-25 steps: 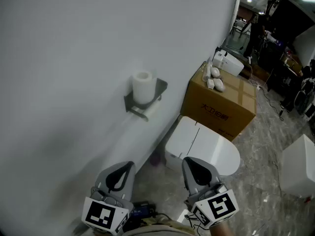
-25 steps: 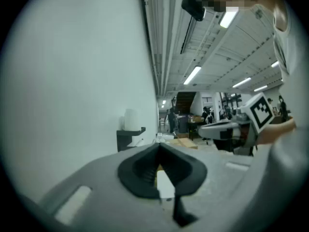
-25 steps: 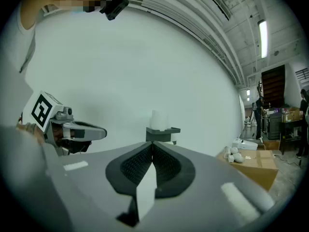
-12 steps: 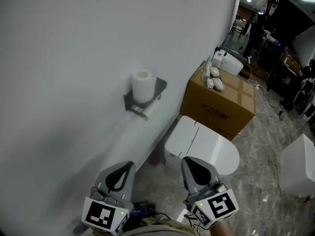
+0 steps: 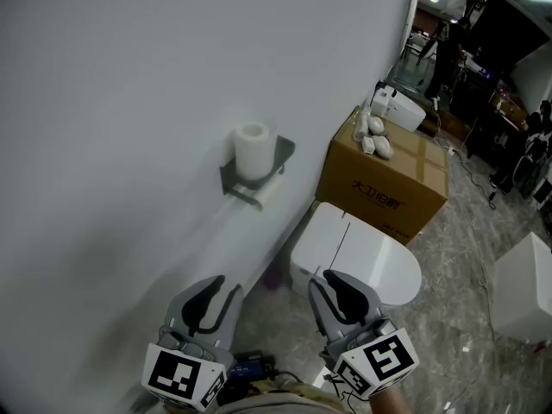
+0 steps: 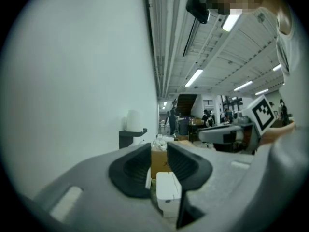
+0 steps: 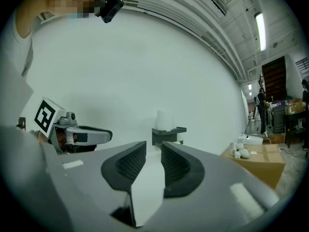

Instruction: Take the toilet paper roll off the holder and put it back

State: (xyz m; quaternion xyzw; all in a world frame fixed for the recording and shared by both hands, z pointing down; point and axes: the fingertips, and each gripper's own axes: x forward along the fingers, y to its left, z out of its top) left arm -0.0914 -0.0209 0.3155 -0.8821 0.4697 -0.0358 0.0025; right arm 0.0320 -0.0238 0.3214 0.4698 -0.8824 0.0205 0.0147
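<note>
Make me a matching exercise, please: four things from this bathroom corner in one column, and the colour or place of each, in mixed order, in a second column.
Column one
1. toilet paper roll
2. holder
3. cardboard box
4. toilet

Column two
A. brown, beside the toilet
B. dark grey, bears the roll
C. white, upright on the holder
D. white, lid shut

Pairs: 1-C, 2-B, 3-A, 4-D

Head cam down, gripper cams face holder (image 5: 281, 152)

The grey wall holder (image 5: 282, 153) carries an upright toilet paper roll (image 5: 252, 152); the floor (image 5: 470, 231) bears a cardboard box (image 5: 388, 184).
</note>
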